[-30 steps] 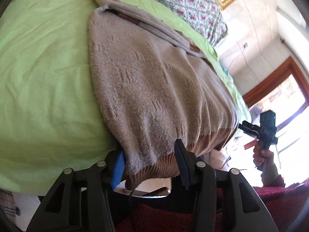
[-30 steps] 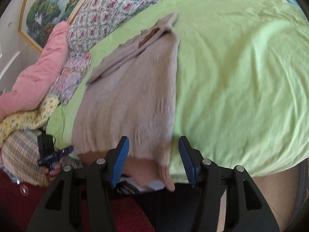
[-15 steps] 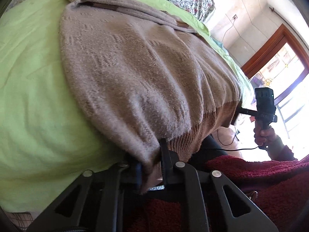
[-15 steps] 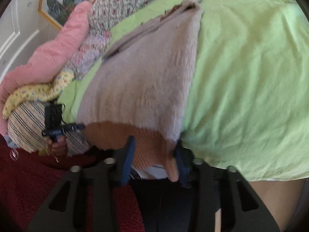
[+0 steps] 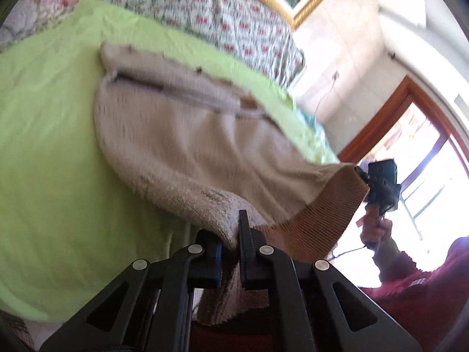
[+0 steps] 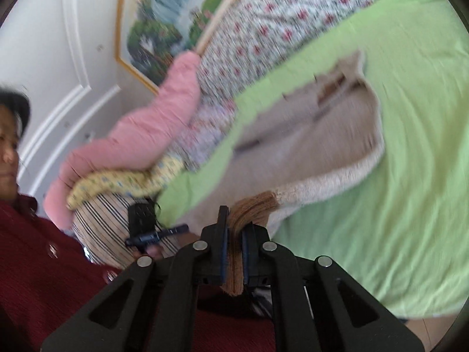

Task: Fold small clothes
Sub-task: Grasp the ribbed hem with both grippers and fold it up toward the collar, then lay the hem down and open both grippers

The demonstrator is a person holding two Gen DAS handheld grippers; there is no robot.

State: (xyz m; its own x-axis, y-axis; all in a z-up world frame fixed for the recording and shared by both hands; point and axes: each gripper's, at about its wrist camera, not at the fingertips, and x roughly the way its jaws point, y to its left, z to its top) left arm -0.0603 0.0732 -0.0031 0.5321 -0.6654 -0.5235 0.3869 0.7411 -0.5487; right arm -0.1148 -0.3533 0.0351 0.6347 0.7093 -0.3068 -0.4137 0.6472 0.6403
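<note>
Seen along the left gripper (image 5: 231,228): jaws closing, with a thick fold of the beige knit sweater (image 5: 190,146) bunched between the pads and pressed by them. Hanging below those pads, a loose flap of the same knit. Clenched in the right gripper (image 6: 234,223), the brown ribbed hem (image 6: 252,205), gathered into a narrow strip that passes between the pads and ends in a tuft beneath them.

Stretched between the two grips, the hem end raised off the green sheet (image 5: 58,161) at its near edge. Laid on the sheet beyond that, the rest of the garment, long axis running from the held hem away toward the far side of the sheet, neckline end pointing at the floral bedding (image 5: 205,3) that borders the sheet there. Folded across the far part, what looks like a sleeve; too smeared to be sure.

Blurred by motion in both views, especially the knit's far end and the sheet's creases. Hidden behind the black finger arms, the lowest part of each gripped fold. Visible in the left view past the sheet's right edge, the other tool with a hand (image 5: 375,228) round its handle, its tips covered by the ribbing. Washed out beside it, a bright window in a wooden frame (image 5: 410,111). Off the sheet's left edge in the right view, a pink quilt (image 6: 146,135) and a striped cushion (image 6: 99,220), partly cut off by a dark red sleeve (image 6: 44,278).
</note>
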